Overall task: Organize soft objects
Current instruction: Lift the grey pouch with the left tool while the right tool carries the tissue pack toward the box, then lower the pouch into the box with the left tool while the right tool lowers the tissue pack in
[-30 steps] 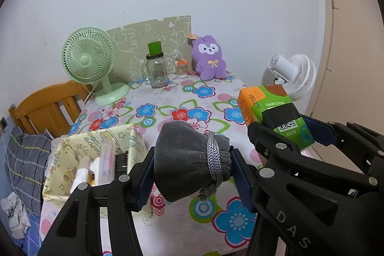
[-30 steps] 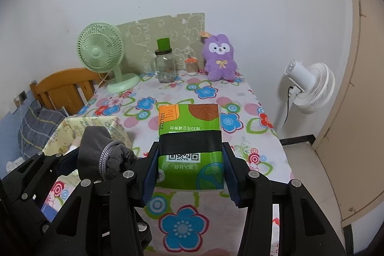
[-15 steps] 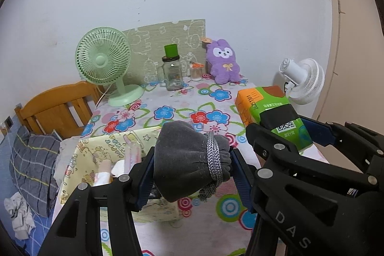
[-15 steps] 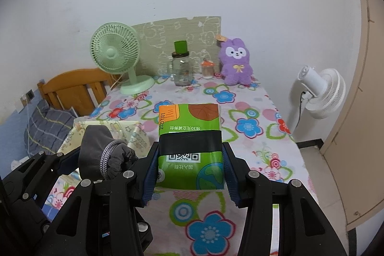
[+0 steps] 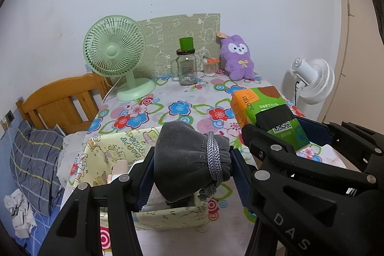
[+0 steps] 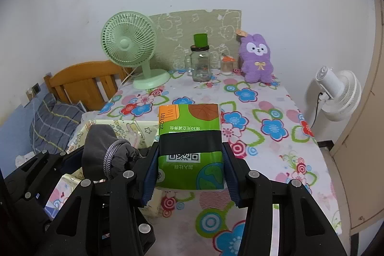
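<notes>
In the left wrist view, a flower-patterned tabletop (image 5: 182, 97) is seen against a white wall, with a green fan (image 5: 115, 52) and purple plush rabbit (image 5: 237, 56) along its far edge. A grey drawstring pouch (image 5: 187, 160) is clamped in the left hand-held gripper (image 5: 192, 166) above a yellow fabric bin (image 5: 105, 155), whose contents are largely hidden.

In the right wrist view, a green tissue pack (image 6: 190, 148) is gripped by the right hand-held gripper (image 6: 190, 166) over the tabletop's near half.

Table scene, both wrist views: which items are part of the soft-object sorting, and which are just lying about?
Part of the job:
- grey drawstring pouch, held by the left gripper
- green tissue pack, held by the right gripper
- yellow fabric bin, below the pouch

Lying about:
- green desk fan
- glass jar
- white fan
- purple plush bunny, soft but untouched
</notes>
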